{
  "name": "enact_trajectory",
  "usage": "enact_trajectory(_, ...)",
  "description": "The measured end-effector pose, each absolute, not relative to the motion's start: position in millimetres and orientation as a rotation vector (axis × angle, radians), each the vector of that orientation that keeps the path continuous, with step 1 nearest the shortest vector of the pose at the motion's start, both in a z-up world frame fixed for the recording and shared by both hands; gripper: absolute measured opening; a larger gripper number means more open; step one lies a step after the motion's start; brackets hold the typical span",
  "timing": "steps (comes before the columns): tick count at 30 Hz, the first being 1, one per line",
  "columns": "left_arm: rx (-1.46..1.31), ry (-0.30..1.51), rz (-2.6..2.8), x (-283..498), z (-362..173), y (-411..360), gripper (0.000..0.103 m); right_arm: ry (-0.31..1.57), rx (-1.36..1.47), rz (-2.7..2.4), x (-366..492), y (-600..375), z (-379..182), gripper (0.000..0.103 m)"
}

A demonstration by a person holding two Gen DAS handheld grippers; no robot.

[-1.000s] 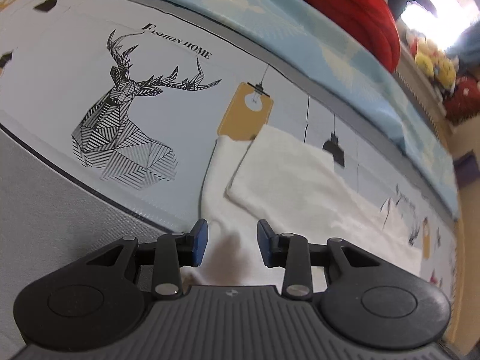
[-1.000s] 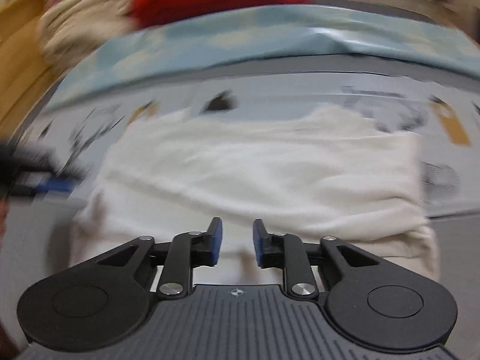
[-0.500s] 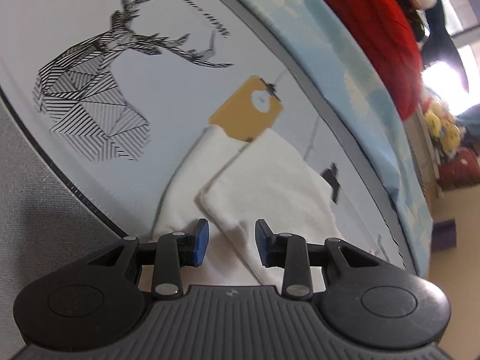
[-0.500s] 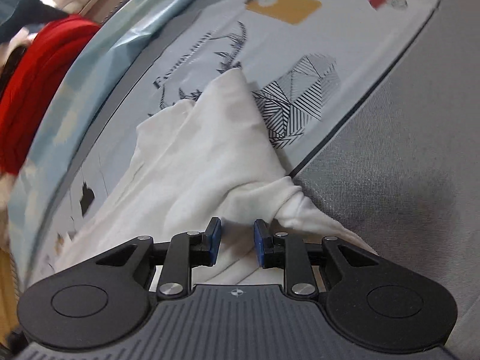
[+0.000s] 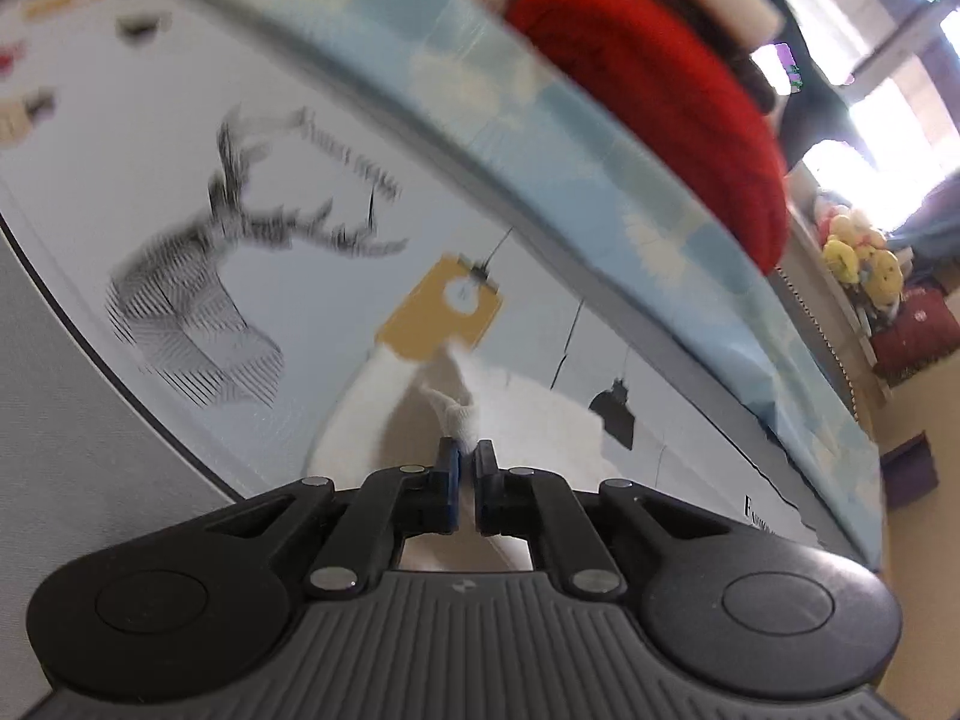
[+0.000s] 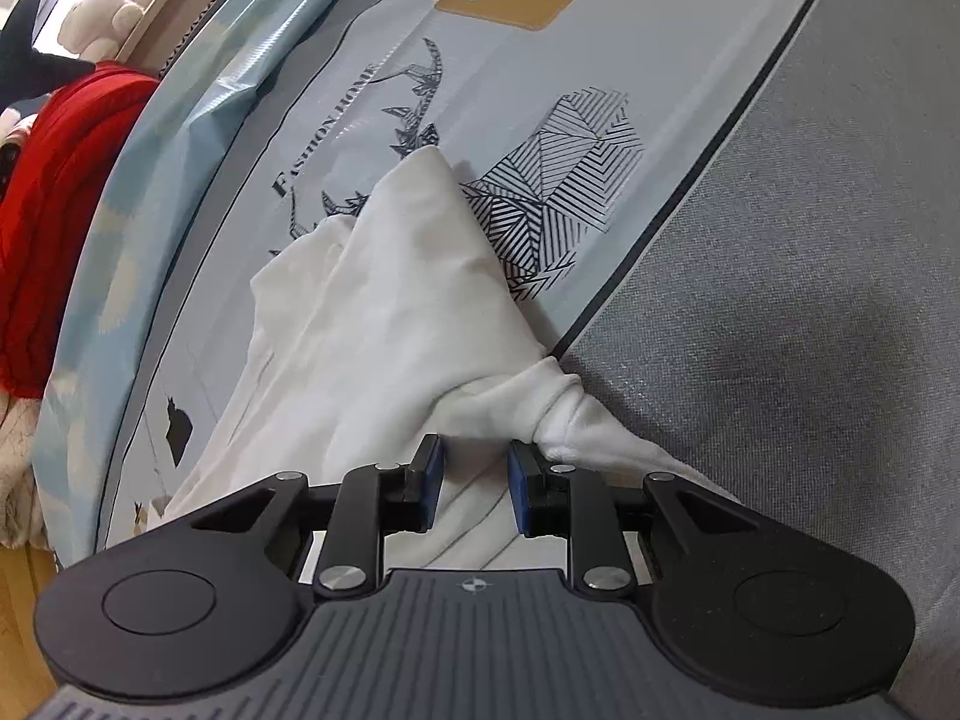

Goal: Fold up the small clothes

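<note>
1. We see the left gripper (image 5: 467, 461) with its jaws nearly together, pinching a bunched corner of the white garment (image 5: 480, 414) between the blue pads (image 5: 451, 471).
2. The garment lies on the printed mat (image 5: 300, 150), beside the yellow tag print (image 5: 420, 312) and right of the deer print (image 5: 198, 312); this view is motion-blurred.
3. We note the right gripper (image 6: 475, 467) with jaws parted; cloth lies in the gap below, and nothing is clamped.
4. In the right wrist view the white garment (image 6: 396, 300) is ridged up across the mat, covering part of the deer print (image 6: 564, 180), with 1 twisted end (image 6: 564, 414) just beside the right finger, over the grey surface (image 6: 810, 300).
</note>
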State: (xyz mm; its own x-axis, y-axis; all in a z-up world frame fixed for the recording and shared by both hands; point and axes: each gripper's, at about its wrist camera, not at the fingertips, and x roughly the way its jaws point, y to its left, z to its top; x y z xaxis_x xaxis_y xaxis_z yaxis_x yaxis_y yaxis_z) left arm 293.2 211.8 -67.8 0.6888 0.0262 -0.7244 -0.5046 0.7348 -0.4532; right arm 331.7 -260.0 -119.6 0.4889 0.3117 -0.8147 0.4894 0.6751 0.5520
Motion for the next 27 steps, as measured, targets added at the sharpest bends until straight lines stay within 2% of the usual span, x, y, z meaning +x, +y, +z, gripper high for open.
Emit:
enact_trajectory(2,-0.666,0.758,0.355,279,-59,211,0.004,1.098,0.864,-0.124,331,-260,-120,0.005)
enact_trajectory(3,-0.667,0.774,0.371,273,-60,212,0.004,1.096,0.869,-0.125,330,-262,-120,0.000)
enact_trajectory(7,-0.793,1.011,0.399,272,-101,228,0.006,1.055,0.848,-0.147,320,-266,-110,0.000)
enact_trajectory(11,-0.829,1.021,0.481,265,-109,249,0.009,1.084,0.811,-0.236,310,-272,-107,0.000)
enact_trajectory(12,-0.816,0.999,0.482,267,-103,255,0.009,1.104,0.804,-0.248,308,-273,-107,0.003)
enact_trajectory(17,-0.758,0.916,0.392,284,-89,270,0.011,1.046,0.811,-0.186,305,-271,-99,0.004)
enact_trajectory(18,-0.741,0.910,0.357,290,-89,270,0.011,1.035,0.805,-0.170,308,-270,-100,0.010)
enact_trajectory(19,-0.713,0.913,0.324,296,-90,268,0.016,1.039,0.796,-0.162,312,-268,-102,0.020)
enact_trajectory(21,-0.641,0.946,0.282,307,-94,261,0.024,1.052,0.802,-0.161,317,-267,-109,0.023)
enact_trajectory(23,-0.575,1.002,0.283,312,-103,250,0.025,1.057,0.809,-0.181,320,-266,-114,0.023)
enact_trajectory(25,-0.537,1.037,0.280,315,-113,241,0.023,1.067,0.826,-0.190,323,-267,-119,0.022)
enact_trajectory(26,-0.524,1.038,0.272,314,-113,239,0.016,1.071,0.833,-0.196,323,-267,-120,0.020)
enact_trajectory(27,-0.498,1.027,0.267,313,-110,236,0.002,1.070,0.841,-0.199,322,-267,-120,0.006)
